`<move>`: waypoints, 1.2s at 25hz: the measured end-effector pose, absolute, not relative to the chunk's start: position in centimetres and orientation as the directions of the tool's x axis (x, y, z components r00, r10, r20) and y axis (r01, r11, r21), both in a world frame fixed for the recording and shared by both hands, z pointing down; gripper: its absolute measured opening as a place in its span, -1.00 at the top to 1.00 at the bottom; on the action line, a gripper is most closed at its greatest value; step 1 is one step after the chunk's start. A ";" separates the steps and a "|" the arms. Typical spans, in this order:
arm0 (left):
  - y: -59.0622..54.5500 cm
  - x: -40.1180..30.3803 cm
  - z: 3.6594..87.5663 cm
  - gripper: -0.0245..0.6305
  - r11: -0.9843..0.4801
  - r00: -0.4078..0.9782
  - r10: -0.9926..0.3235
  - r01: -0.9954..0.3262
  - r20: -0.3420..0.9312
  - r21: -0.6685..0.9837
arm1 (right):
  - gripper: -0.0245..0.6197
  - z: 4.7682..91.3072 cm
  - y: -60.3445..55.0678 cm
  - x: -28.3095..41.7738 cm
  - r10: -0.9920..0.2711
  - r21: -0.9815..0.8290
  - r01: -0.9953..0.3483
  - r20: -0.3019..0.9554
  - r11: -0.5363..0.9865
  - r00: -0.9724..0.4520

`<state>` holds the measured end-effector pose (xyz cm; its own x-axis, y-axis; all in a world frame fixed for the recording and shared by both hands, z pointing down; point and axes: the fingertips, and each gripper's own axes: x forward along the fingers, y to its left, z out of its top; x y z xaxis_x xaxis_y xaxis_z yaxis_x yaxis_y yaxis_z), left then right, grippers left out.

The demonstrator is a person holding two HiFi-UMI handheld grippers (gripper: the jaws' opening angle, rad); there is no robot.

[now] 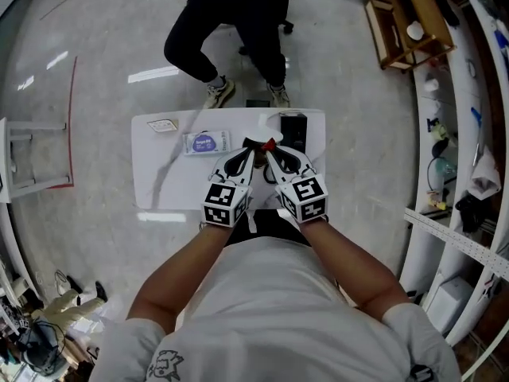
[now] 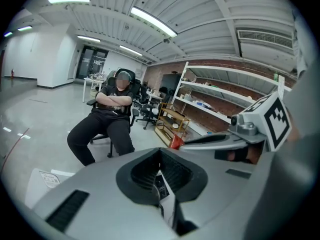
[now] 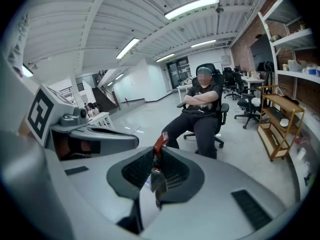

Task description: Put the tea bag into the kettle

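Head view, looking steeply down: the wearer's two bare forearms reach forward over the near edge of a white table. Each hand holds a gripper that carries a marker cube. The left gripper and the right gripper angle inward so that their tips almost meet above the middle of the table. At that meeting point is a small red tea bag packet, held off the table surface.

In the right gripper view, the jaws of the right gripper are clamped on the red packet, and its top end pokes out past them. In the left gripper view, the jaws of the left gripper are pressed together. The red packet sits just beside their tip, not between them.

Toward the far side of the table lie a blue and white packet and a small label card. A dark boxy object stands at the far right of the table, too small to identify.

Just beyond the table a person in dark clothes sits on an office chair. A wooden shelf unit stands well off to the right of the table.
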<state>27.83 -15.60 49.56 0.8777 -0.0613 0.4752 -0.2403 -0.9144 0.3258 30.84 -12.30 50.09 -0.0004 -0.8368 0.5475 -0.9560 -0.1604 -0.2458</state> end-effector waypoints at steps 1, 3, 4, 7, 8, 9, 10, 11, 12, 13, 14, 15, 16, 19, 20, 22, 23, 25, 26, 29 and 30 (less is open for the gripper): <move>-15.8 27.8 50.3 0.90 -0.916 0.876 -0.055 -0.236 0.480 0.325 | 0.77 50.8 -12.5 30.9 -0.833 -0.244 -0.957 0.554 -0.160 -0.002; -16.3 27.5 52.0 0.90 -0.915 0.869 -0.046 -0.235 0.493 0.329 | 0.77 52.3 -12.9 30.9 -0.826 -0.244 -0.956 0.563 -0.161 -0.005; -16.4 27.3 52.8 0.90 -0.913 0.864 -0.042 -0.237 0.502 0.332 | 0.77 53.0 -13.0 30.9 -0.822 -0.245 -0.956 0.570 -0.162 -0.007; -16.3 26.9 54.4 0.90 -0.908 0.853 -0.033 -0.244 0.521 0.341 | 0.77 54.9 -12.7 30.7 -0.806 -0.252 -0.953 0.591 -0.165 -0.017; -16.3 26.9 54.9 0.90 -0.906 0.850 -0.030 -0.245 0.525 0.344 | 0.77 55.6 -12.6 30.6 -0.802 -0.256 -0.953 0.597 -0.165 -0.021; -16.2 26.8 55.4 0.90 -0.905 0.848 -0.027 -0.245 0.529 0.347 | 0.77 56.2 -12.6 30.4 -0.797 -0.259 -0.952 0.603 -0.165 -0.026; -16.1 26.6 55.9 0.90 -0.904 0.845 -0.023 -0.246 0.534 0.350 | 0.77 56.9 -12.6 30.3 -0.792 -0.263 -0.951 0.609 -0.165 -0.031; -16.1 26.4 56.4 0.90 -0.903 0.843 -0.020 -0.245 0.538 0.351 | 0.77 57.6 -12.6 30.1 -0.787 -0.267 -0.949 0.616 -0.166 -0.036; -16.1 26.2 56.9 0.90 -0.903 0.841 -0.018 -0.245 0.541 0.351 | 0.77 58.3 -12.7 29.9 -0.782 -0.272 -0.947 0.622 -0.168 -0.040; -16.2 26.1 57.4 0.90 -0.904 0.839 -0.018 -0.246 0.545 0.350 | 0.77 58.9 -12.8 29.8 -0.777 -0.275 -0.946 0.628 -0.170 -0.043; -16.4 26.0 57.9 0.90 -0.903 0.837 -0.019 -0.249 0.548 0.349 | 0.77 59.6 -12.8 29.7 -0.772 -0.277 -0.945 0.634 -0.172 -0.045; -16.6 25.9 58.4 0.90 -0.902 0.835 -0.021 -0.253 0.550 0.349 | 0.77 60.3 -12.8 29.6 -0.767 -0.281 -0.944 0.640 -0.175 -0.048; -16.7 25.9 58.8 0.90 -0.900 0.833 -0.023 -0.258 0.553 0.351 | 0.77 60.9 -12.8 29.6 -0.761 -0.286 -0.942 0.647 -0.178 -0.052; -17.2 26.0 60.0 0.90 -0.892 0.832 -0.025 -0.269 0.554 0.364 | 0.76 62.9 -12.8 29.4 -0.746 -0.296 -0.937 0.663 -0.185 -0.063; -17.3 26.0 60.4 0.90 -0.890 0.832 -0.023 -0.270 0.554 0.367 | 0.76 63.5 -12.9 29.3 -0.741 -0.299 -0.936 0.668 -0.186 -0.066; -17.4 26.0 61.3 0.90 -0.888 0.830 -0.016 -0.268 0.558 0.373 | 0.76 64.7 -13.0 29.1 -0.732 -0.304 -0.934 0.677 -0.188 -0.073; -17.4 26.1 61.8 0.90 -0.887 0.829 -0.014 -0.268 0.559 0.376 | 0.75 65.2 -13.1 29.1 -0.729 -0.305 -0.934 0.680 -0.189 -0.074; -17.5 26.2 62.7 0.90 -0.885 0.828 -0.012 -0.270 0.560 0.380 | 0.75 66.2 -13.3 29.3 -0.724 -0.305 -0.933 0.685 -0.190 -0.076; -17.5 26.2 63.1 0.90 -0.883 0.827 -0.010 -0.271 0.562 0.384 | 0.73 66.7 -13.3 29.3 -0.720 -0.306 -0.933 0.689 -0.191 -0.078; -17.5 26.1 64.3 0.90 -0.880 0.822 -0.001 -0.271 0.569 0.390 | 0.69 67.9 -13.6 29.2 -0.711 -0.313 -0.930 0.698 -0.194 -0.087; -17.5 26.1 64.6 0.90 -0.879 0.821 0.000 -0.272 0.571 0.392 | 0.68 68.2 -13.7 29.2 -0.712 -0.314 -0.930 0.697 -0.194 -0.087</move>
<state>26.11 -17.50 64.63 0.8211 0.0004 0.5707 -0.2719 -0.8790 0.3918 29.23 -13.72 68.16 -0.0869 -0.7117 0.6971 -0.9296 -0.1936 -0.3135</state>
